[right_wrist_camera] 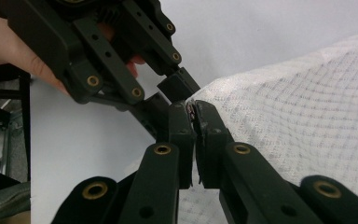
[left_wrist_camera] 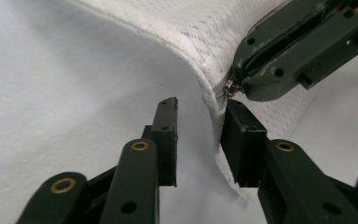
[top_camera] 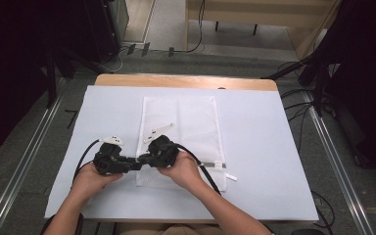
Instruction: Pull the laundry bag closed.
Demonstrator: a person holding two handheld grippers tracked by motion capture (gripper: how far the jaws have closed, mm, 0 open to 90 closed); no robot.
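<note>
Jaws of the right gripper are clenched on the small metal zipper pull at the edge of the white mesh bag, which lies mid-frame on the pale table cover. Just left of it, the left gripper stands released, straddling the bag's raised edge without pressing it.

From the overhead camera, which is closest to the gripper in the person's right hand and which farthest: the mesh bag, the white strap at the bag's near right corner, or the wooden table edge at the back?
From the right gripper:
1. Mesh bag: pinched at its left edge.
2. White strap: off to the right, near edge.
3. Wooden table edge: far back.
</note>
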